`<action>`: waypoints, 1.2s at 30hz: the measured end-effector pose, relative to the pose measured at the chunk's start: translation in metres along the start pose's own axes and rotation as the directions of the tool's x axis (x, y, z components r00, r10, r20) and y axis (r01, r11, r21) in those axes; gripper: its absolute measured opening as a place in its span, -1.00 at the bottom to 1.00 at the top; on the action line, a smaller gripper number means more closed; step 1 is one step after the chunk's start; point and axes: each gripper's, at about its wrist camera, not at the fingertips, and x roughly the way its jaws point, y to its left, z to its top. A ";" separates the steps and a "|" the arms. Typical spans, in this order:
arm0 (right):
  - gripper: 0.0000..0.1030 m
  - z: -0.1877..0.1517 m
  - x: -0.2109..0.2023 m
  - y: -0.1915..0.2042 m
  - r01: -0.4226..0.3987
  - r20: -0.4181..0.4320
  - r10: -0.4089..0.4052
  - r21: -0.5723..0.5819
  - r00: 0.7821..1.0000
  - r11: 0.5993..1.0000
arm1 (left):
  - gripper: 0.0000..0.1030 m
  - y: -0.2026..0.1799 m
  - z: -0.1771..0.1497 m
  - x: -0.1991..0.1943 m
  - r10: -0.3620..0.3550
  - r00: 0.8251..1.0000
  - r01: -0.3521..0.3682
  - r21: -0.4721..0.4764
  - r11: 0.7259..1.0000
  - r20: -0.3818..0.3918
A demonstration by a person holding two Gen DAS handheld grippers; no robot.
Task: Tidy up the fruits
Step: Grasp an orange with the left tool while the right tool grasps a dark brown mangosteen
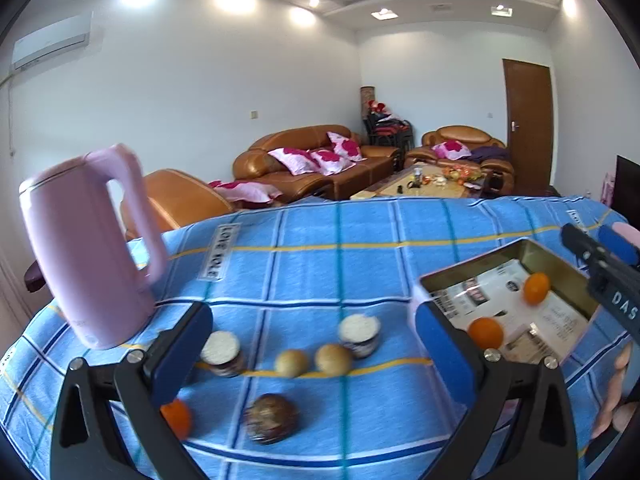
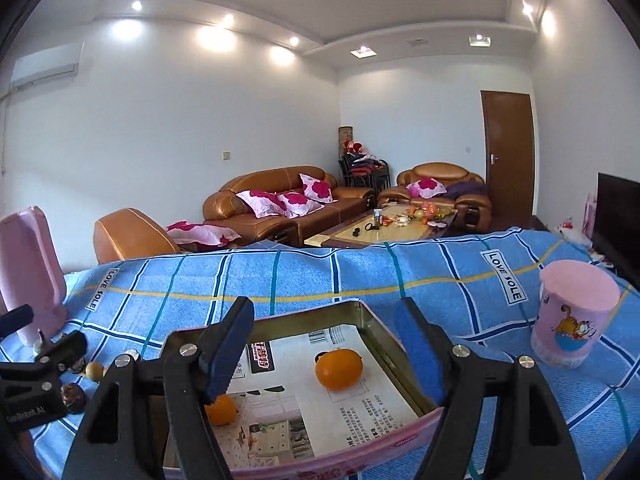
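My left gripper (image 1: 312,320) stands wide open over the blue checked cloth, nothing between its pads. Beyond it lie two tan round fruits (image 1: 292,363) (image 1: 333,358), a dark brown fruit (image 1: 271,418), and an orange (image 1: 176,418) half hidden behind the left finger. A paper-lined tin tray (image 1: 440,276) to the right holds two oranges (image 1: 536,288) (image 1: 485,332). My right gripper (image 2: 324,318) hangs open above that tray (image 2: 384,344). One orange (image 2: 339,368) lies below its gap, untouched. The other orange (image 2: 220,408) sits under the left finger.
A pink kettle (image 1: 92,248) stands at the table's left. Two white-lidded jars (image 1: 222,352) (image 1: 360,334) flank the tan fruits. A pink cartoon cup (image 2: 572,320) stands right of the tray. A hand (image 1: 616,392) holds the right gripper. Sofas and a coffee table lie beyond.
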 end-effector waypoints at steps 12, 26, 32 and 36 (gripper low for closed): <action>0.44 -0.010 -0.003 0.057 -0.079 -0.104 0.074 -0.051 0.992 0.996 | 1.00 0.060 -0.017 0.010 0.078 0.995 -0.081 -0.048 0.996 -0.061; 0.44 -0.027 -0.008 0.141 -0.255 -0.227 0.224 -0.117 0.948 0.960 | 1.00 0.119 -0.027 0.026 0.108 0.980 -0.128 -0.117 0.985 -0.165; 0.44 -0.039 0.003 0.177 -0.366 -0.359 0.302 -0.126 0.883 0.922 | 1.00 0.154 -0.031 0.029 0.124 0.971 -0.163 -0.189 0.968 -0.205; 0.44 -0.049 0.012 0.205 -0.447 -0.456 0.346 -0.133 0.820 0.885 | 1.00 0.170 -0.032 0.029 0.092 0.974 -0.142 -0.243 0.959 -0.207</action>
